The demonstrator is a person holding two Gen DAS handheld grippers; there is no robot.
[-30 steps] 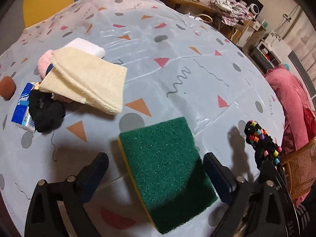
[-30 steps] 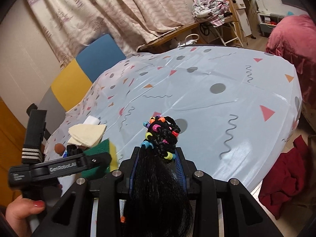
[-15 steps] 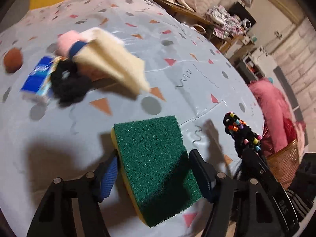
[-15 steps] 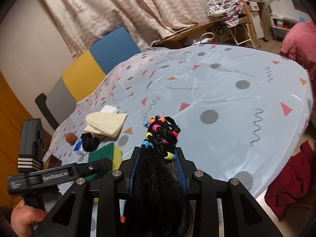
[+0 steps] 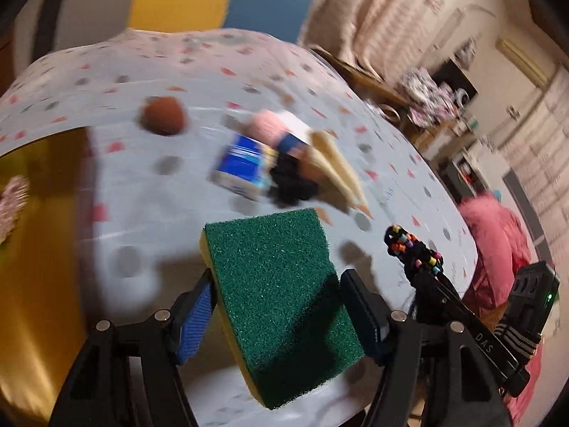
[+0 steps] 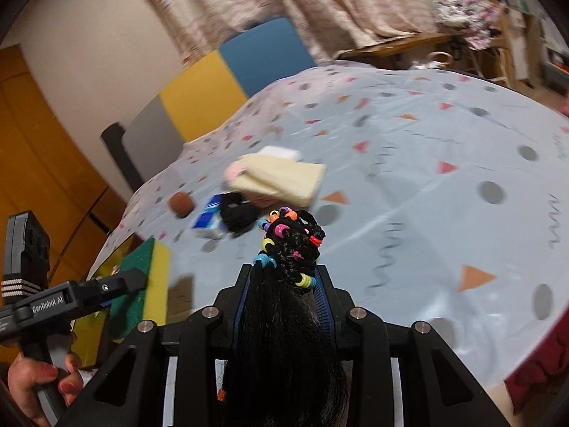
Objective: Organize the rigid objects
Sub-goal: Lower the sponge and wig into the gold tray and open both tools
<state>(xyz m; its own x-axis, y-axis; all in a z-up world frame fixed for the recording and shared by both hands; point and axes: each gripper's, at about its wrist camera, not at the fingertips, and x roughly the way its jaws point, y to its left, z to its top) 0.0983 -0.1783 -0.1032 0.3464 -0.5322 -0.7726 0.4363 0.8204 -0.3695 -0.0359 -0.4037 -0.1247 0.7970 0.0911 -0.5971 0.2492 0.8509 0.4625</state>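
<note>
A green-and-yellow sponge (image 5: 270,256) hangs above the table's near edge, and my left gripper (image 5: 277,288) is shut on it, its pads pressing on both sides. In the right wrist view the same sponge (image 6: 156,284) sits at the lower left in the left gripper (image 6: 131,281). My right gripper (image 6: 284,274) is shut on a black hair bundle with coloured beads (image 6: 291,238), held over the patterned table (image 6: 426,142). That bundle (image 5: 412,249) also shows at the right of the left wrist view.
A pile lies mid-table: a blue tissue pack (image 5: 242,167), a black scrunchie (image 5: 291,181), a cream cloth (image 5: 338,167) and a pink item (image 5: 266,128). A brown ball (image 5: 161,115) sits apart. A yellow surface (image 5: 42,249) lies past the table's left edge. A hand (image 6: 39,388) grips the left handle.
The left jaws closed on the sponge and lifted it off the table, carrying it toward the table's left edge. The right gripper travelled the same way, still holding the hair bundle.
</note>
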